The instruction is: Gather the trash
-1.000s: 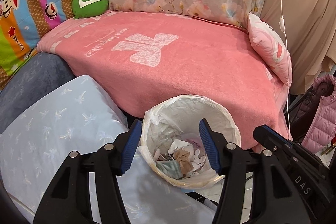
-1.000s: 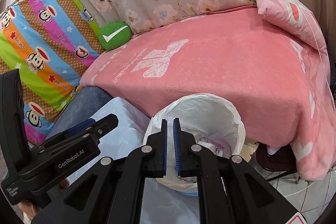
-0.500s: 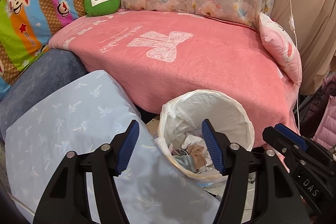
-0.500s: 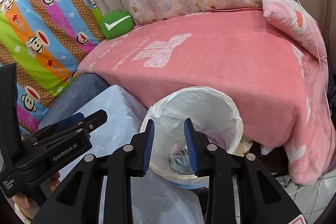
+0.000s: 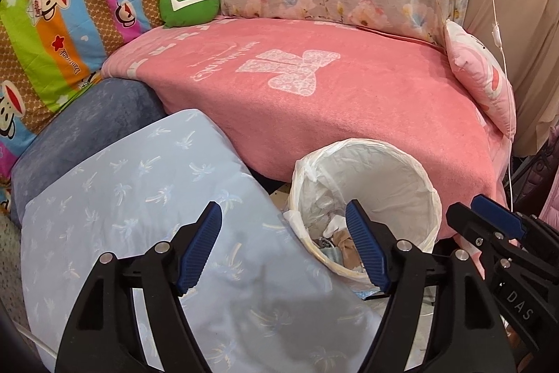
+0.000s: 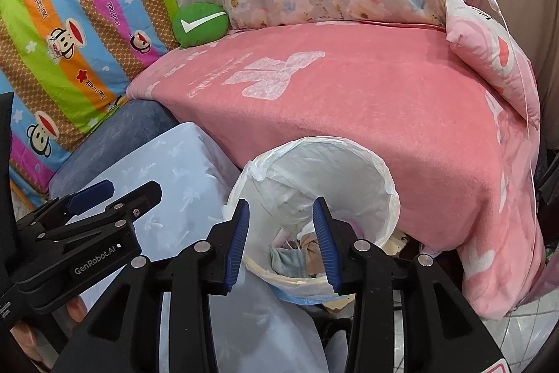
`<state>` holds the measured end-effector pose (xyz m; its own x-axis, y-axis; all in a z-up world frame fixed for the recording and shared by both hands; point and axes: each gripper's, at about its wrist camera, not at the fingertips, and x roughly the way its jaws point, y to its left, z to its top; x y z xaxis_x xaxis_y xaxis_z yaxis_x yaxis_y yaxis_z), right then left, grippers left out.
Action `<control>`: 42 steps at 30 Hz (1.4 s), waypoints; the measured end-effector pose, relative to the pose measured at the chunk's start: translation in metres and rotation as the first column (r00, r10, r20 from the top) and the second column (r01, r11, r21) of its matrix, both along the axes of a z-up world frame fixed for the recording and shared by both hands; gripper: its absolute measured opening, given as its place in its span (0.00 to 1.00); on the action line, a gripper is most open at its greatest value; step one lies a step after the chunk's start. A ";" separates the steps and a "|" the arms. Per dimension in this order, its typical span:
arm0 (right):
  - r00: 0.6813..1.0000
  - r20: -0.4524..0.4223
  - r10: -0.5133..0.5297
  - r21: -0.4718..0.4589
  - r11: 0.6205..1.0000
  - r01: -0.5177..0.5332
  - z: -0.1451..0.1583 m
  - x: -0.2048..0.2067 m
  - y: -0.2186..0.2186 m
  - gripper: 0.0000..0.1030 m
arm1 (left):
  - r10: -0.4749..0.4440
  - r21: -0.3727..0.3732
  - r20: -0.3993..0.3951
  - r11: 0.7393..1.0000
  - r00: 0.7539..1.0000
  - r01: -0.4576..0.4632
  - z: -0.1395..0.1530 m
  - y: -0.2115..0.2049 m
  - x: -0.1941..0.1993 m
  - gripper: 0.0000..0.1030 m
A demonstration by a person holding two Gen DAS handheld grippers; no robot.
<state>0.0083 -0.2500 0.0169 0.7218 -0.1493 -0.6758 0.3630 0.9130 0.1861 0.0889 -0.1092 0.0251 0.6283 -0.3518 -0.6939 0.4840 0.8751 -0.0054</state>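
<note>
Bin (image 6: pixel 380 198) sits just below both grippers: left (image 5: pixel 284 249) wide, right (image 6: pixel 281 242) half-open, both just opening, nothing between jaws. Pinch liner (image 6: pixel 265 163) rim, lift straight.

"GenRobot.AI" stood in white on the black body of the left gripper (image 6: pixel 279 240), seen from the right wrist view. "DAS" was printed in grey on the right gripper (image 5: pixel 489 226), seen from the left wrist view. "Paul Frank" ran repeatedly along the brown bands of the striped monkey sheet (image 5: pixel 70 6). The pink blanket (image 5: pixel 314 114) bore white script, unreadable.
</note>
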 end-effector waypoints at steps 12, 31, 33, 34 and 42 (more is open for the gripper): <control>1.000 -0.019 -0.012 -0.076 0.997 0.010 -0.004 -0.003 0.011 0.55 | 0.052 0.012 0.019 0.999 0.998 -0.052 -0.004 0.012 -0.007 0.77; 0.999 -0.037 0.001 -0.107 0.994 -0.005 -0.009 -0.006 0.018 0.95 | 0.108 0.025 0.030 0.994 0.994 -0.109 -0.009 0.026 -0.010 0.88; 0.999 -0.042 0.001 -0.109 0.994 -0.006 -0.010 -0.006 0.018 0.95 | 0.112 0.026 0.030 0.993 0.993 -0.113 -0.010 0.027 -0.010 0.88; 0.999 -0.043 -0.001 -0.111 0.994 -0.004 -0.010 -0.007 0.017 0.95 | 0.115 0.028 0.029 0.993 0.993 -0.115 -0.010 0.027 -0.010 0.89; 0.999 -0.054 0.004 -0.113 0.994 -0.011 -0.015 -0.010 0.016 0.95 | 0.115 0.044 0.033 0.992 0.993 -0.116 -0.014 0.025 -0.013 0.90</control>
<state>-0.0012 -0.2341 0.0022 0.6861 -0.2217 -0.6929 0.3628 0.9298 0.0618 0.0758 -0.0846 0.0115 0.6842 -0.2442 -0.6872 0.3789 0.9241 0.0489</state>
